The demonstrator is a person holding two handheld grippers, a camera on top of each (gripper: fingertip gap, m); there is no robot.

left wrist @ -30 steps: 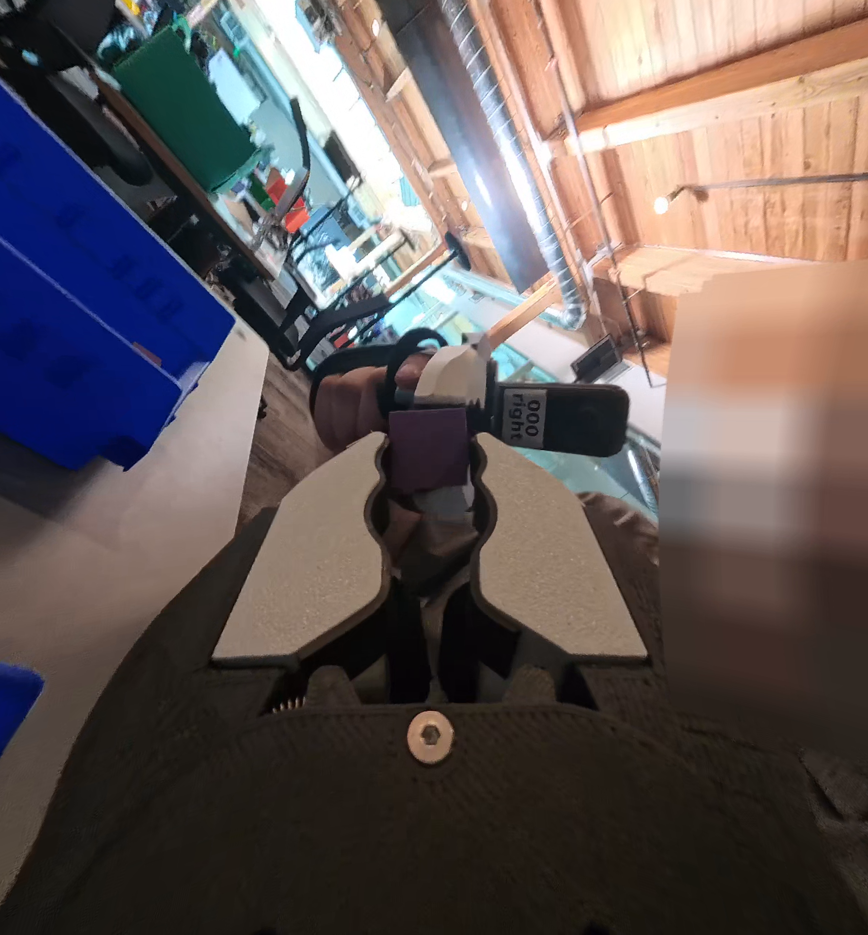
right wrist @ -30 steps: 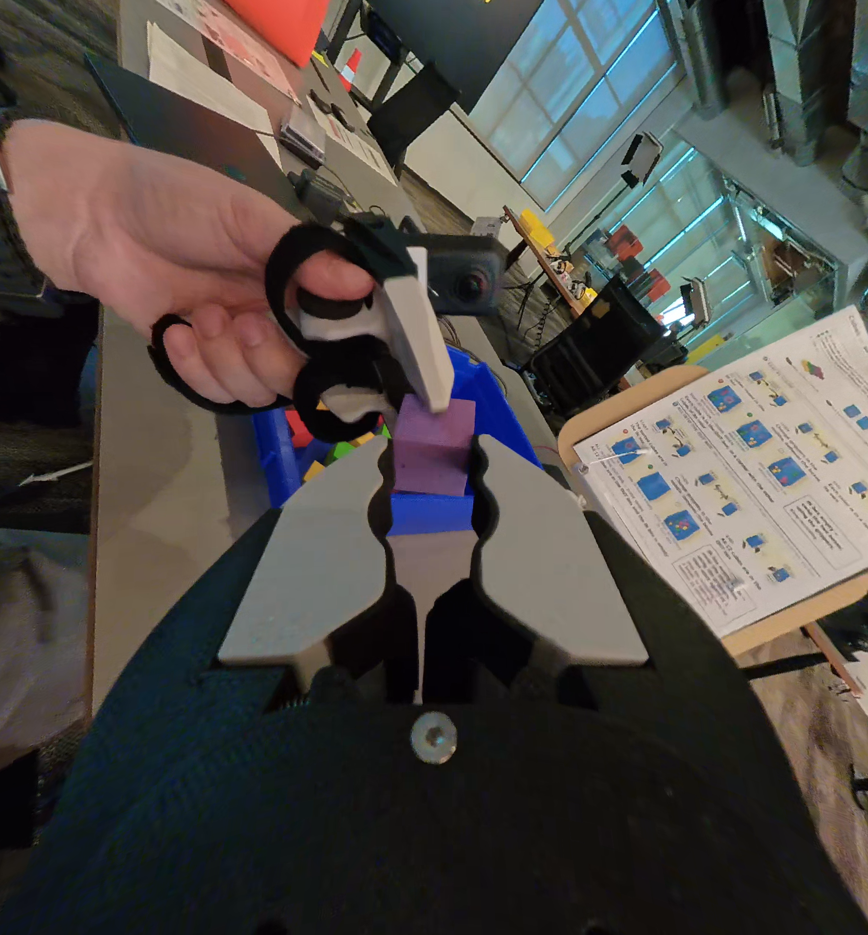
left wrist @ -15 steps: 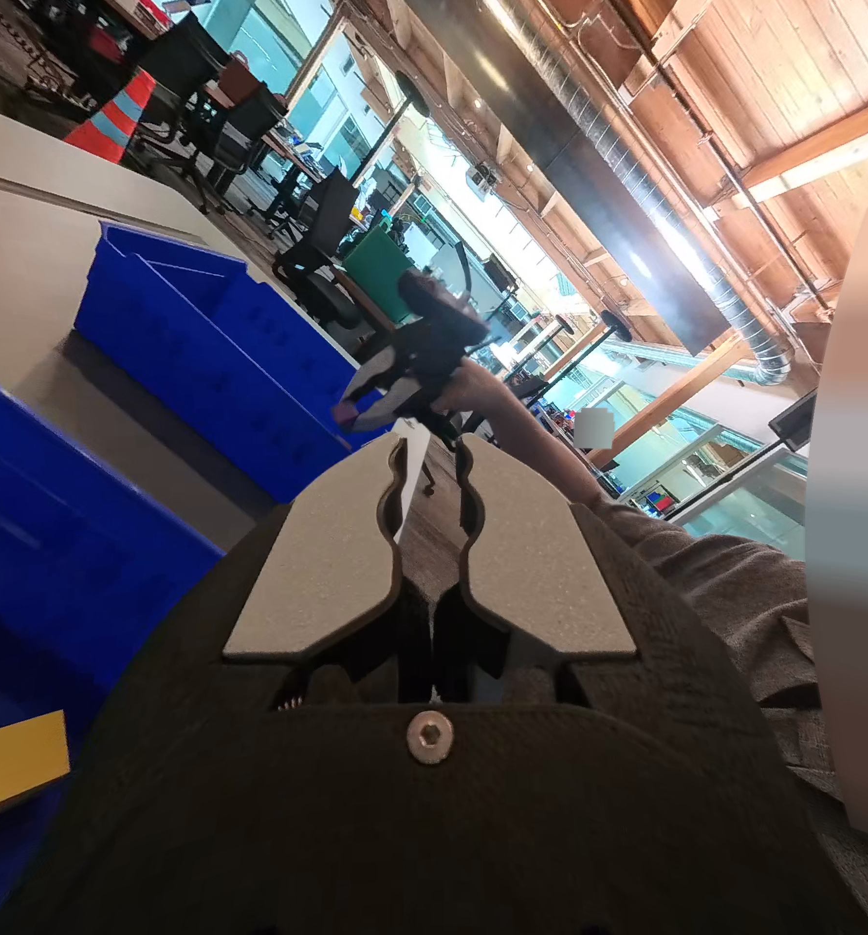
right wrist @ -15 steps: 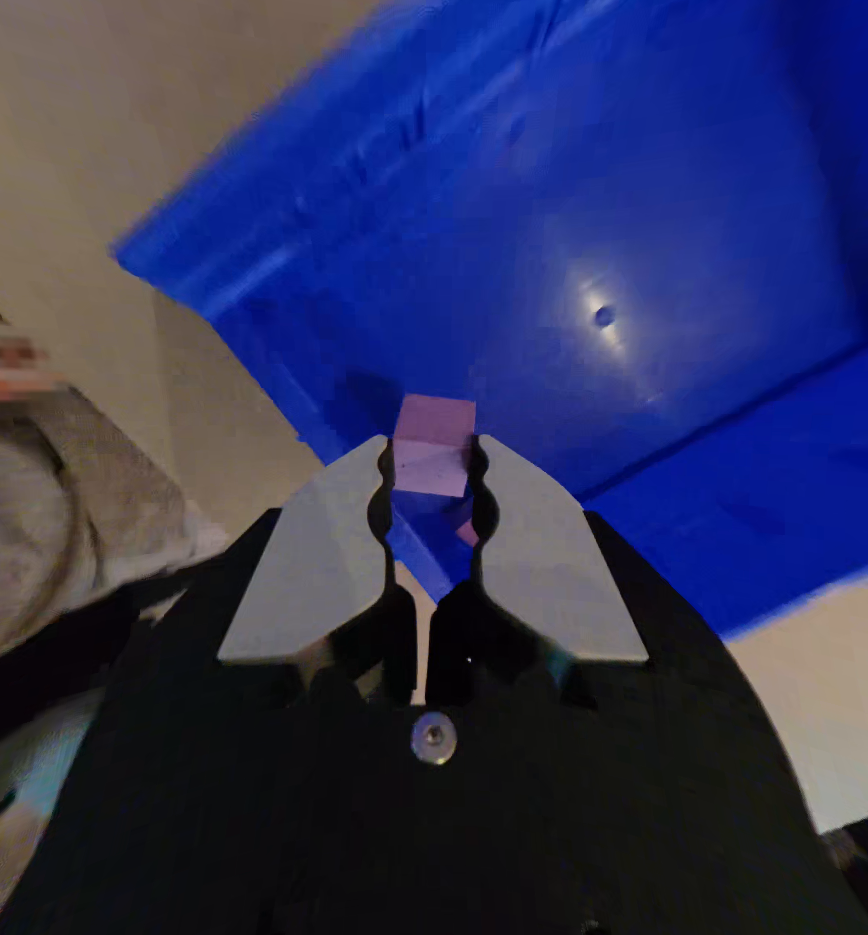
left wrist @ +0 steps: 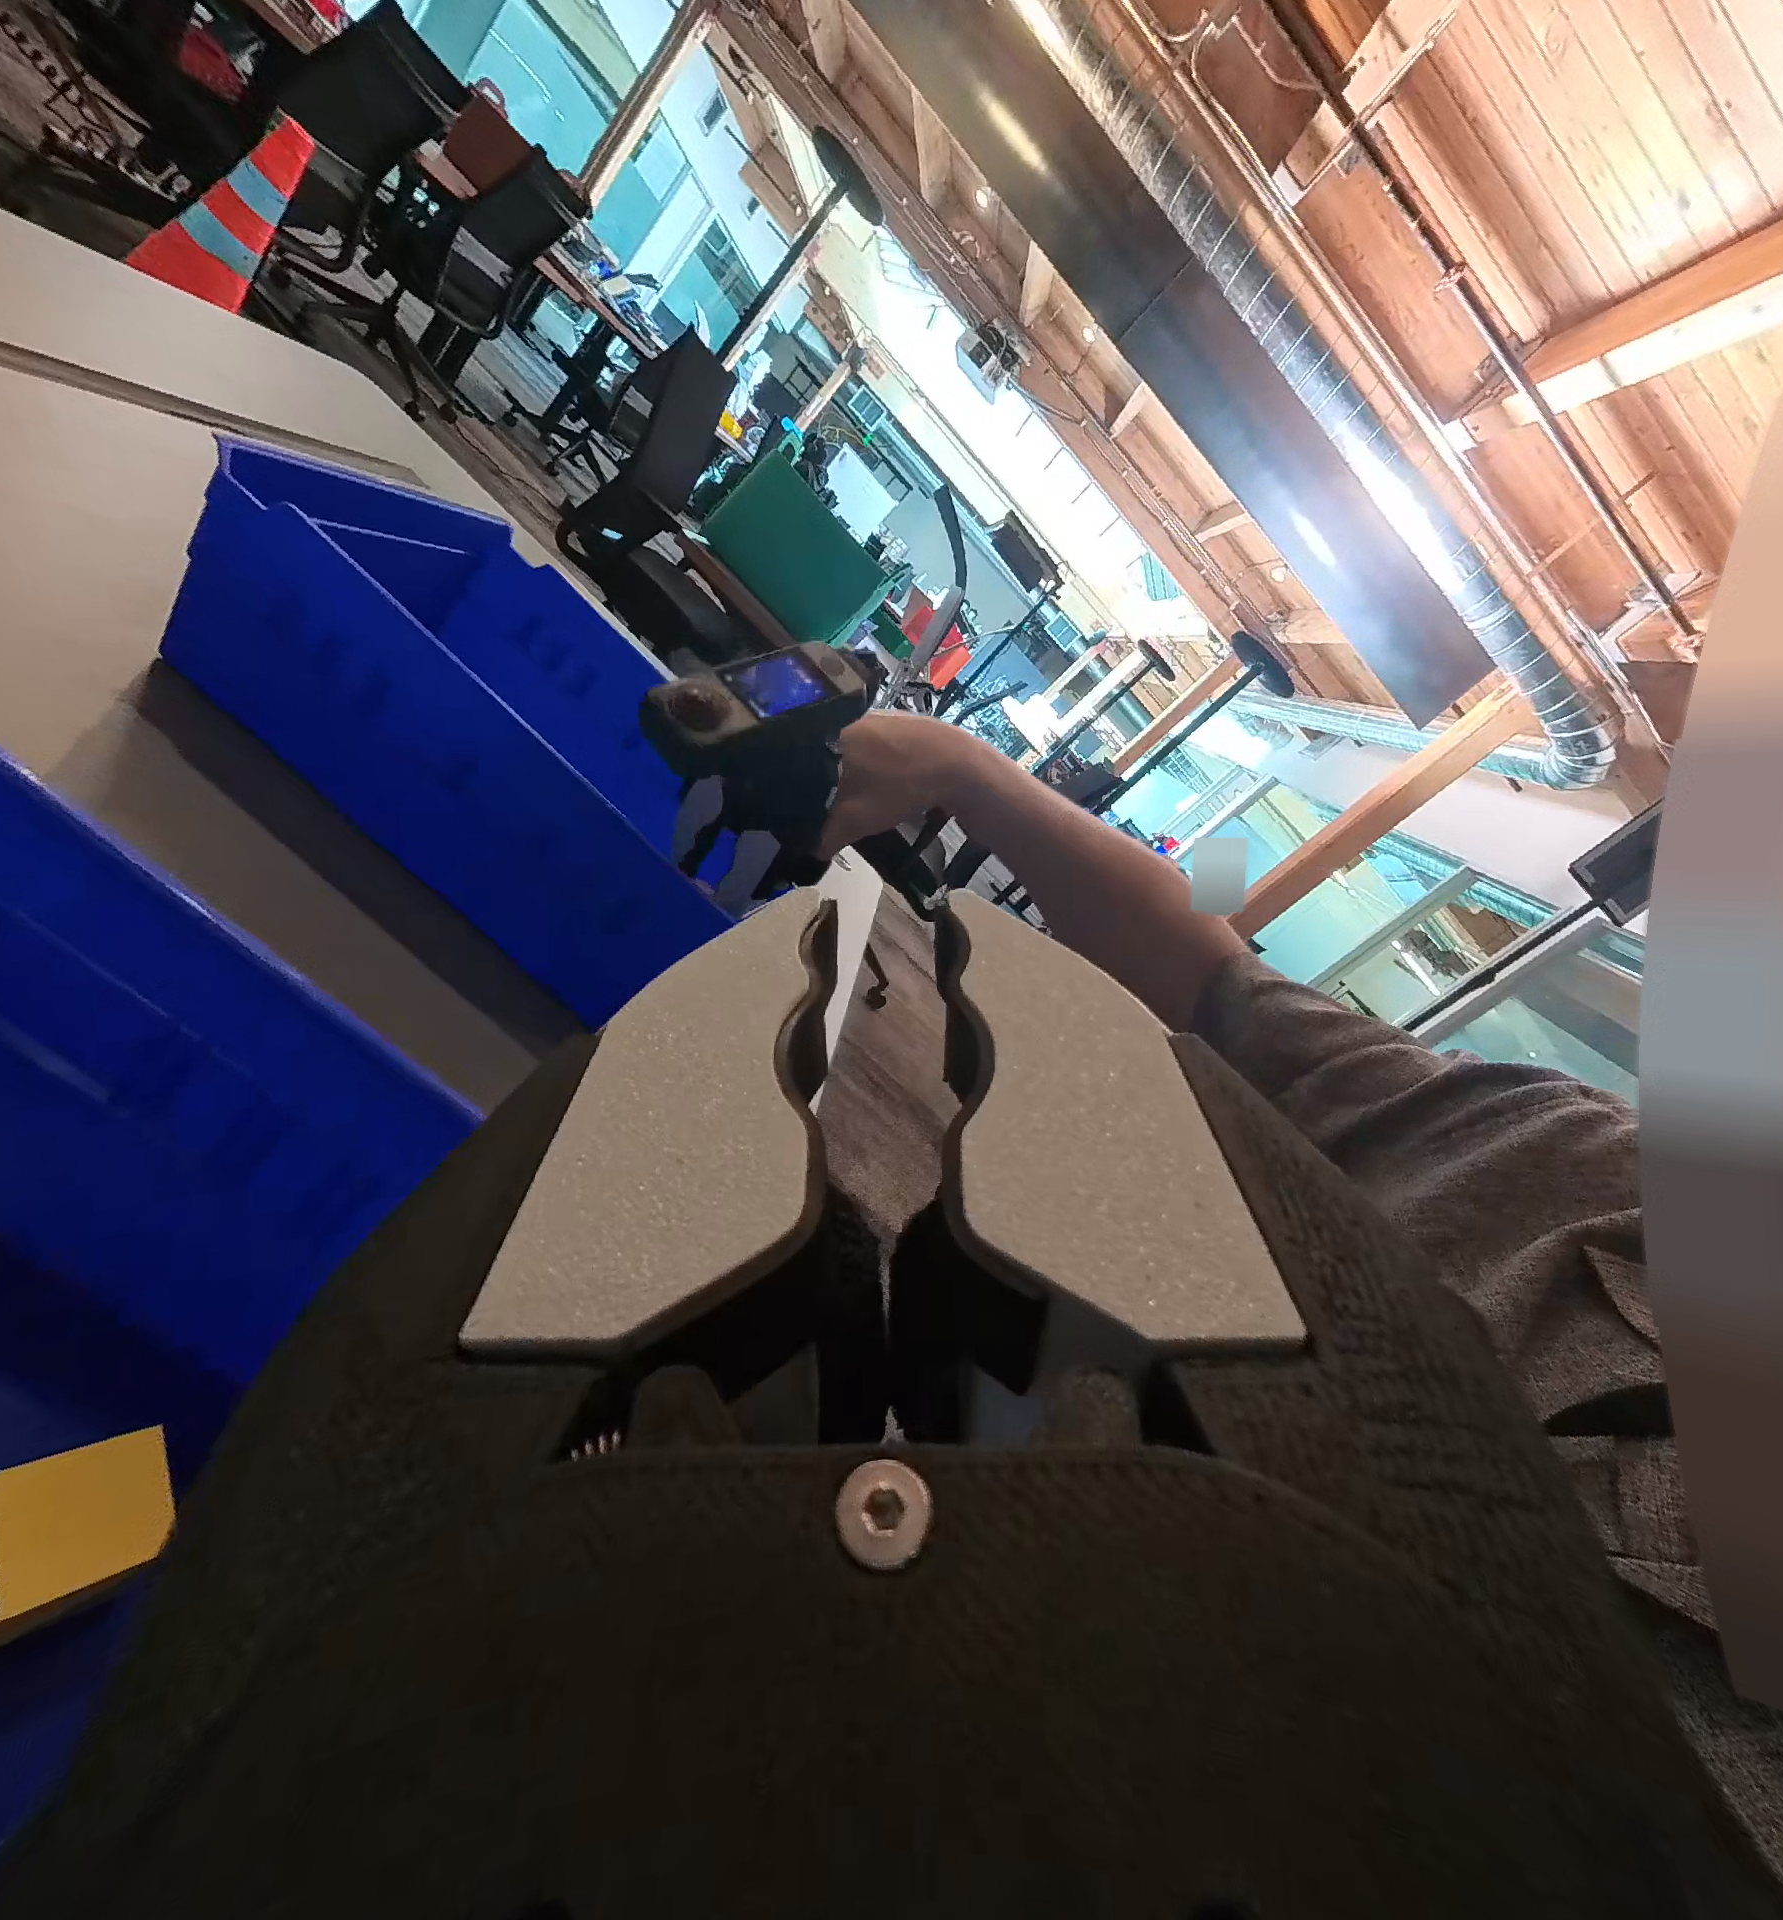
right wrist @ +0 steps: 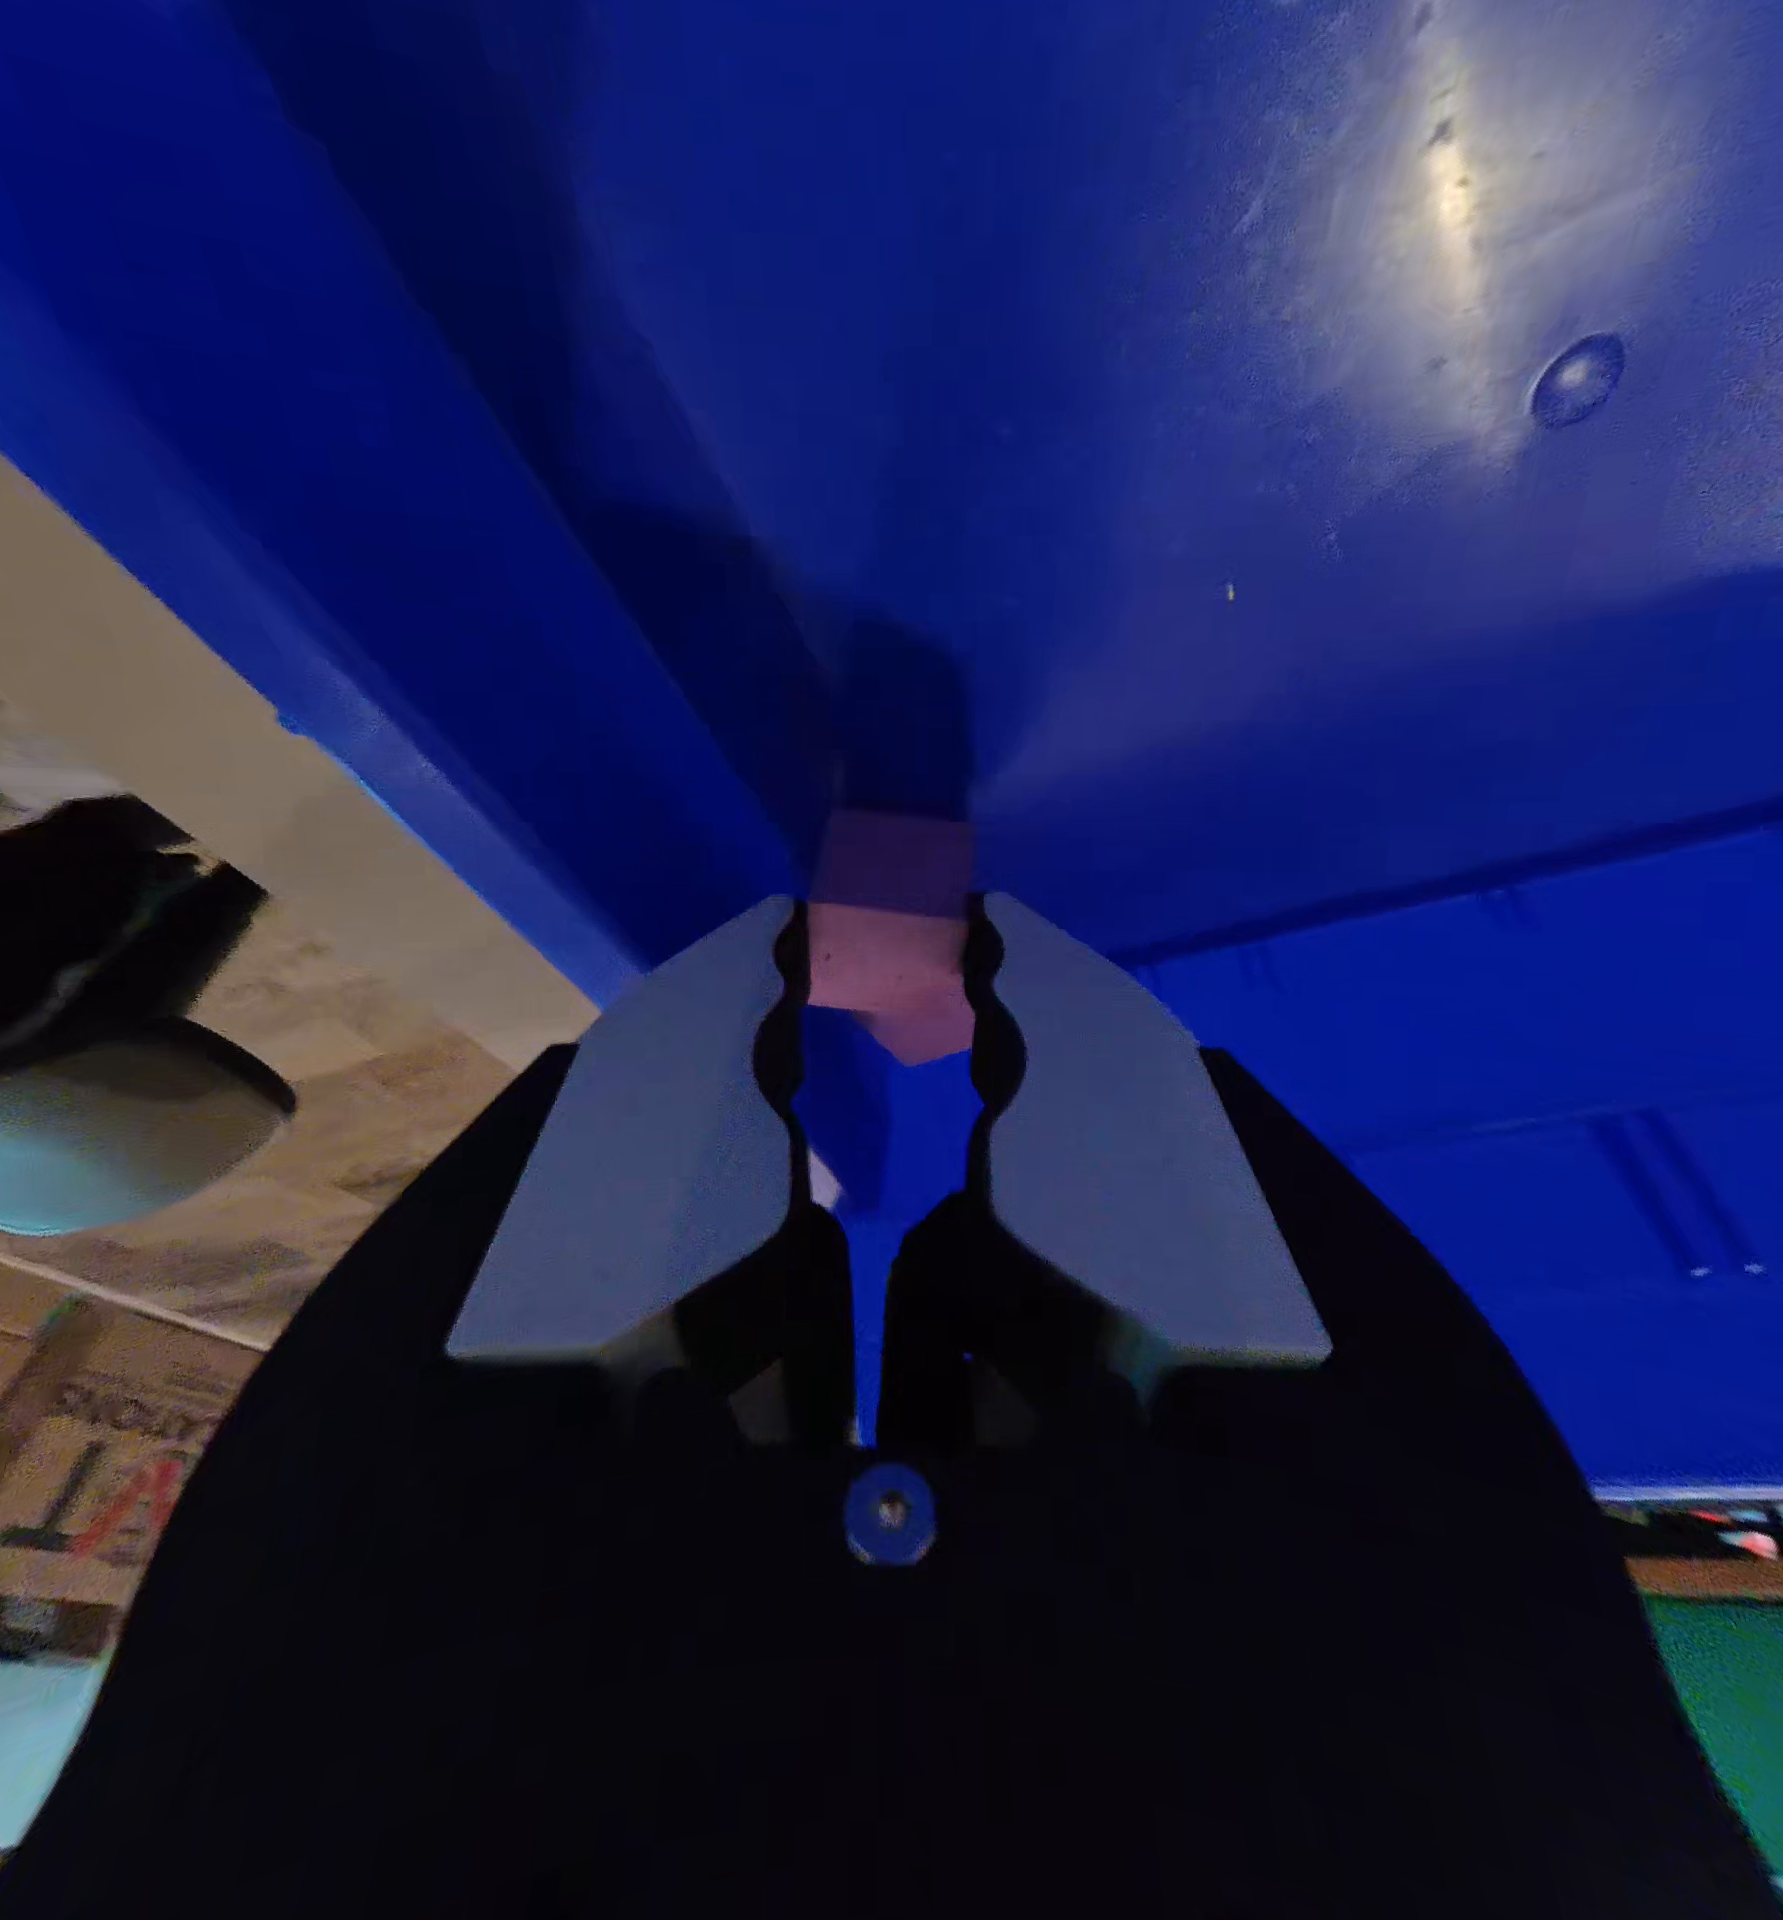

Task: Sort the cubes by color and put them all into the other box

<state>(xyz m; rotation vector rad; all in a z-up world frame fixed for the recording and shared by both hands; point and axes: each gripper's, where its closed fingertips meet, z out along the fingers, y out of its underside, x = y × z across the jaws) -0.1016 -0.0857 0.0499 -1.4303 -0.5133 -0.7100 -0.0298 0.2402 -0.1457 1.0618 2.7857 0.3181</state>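
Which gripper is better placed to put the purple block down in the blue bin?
Right. The right gripper is shut on the purple block, low inside the blue bin. The left gripper holds nothing, jaws slightly apart, and points across the table away from that bin.

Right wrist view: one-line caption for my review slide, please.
Right claw shut on a purple block, held low inside a blue bin, by its inner corner.

Purple block [right wrist: 889, 940] passed from left tool [left wrist: 885, 920] to right tool [right wrist: 885, 930], now lowered into blue bin [right wrist: 1282, 468]
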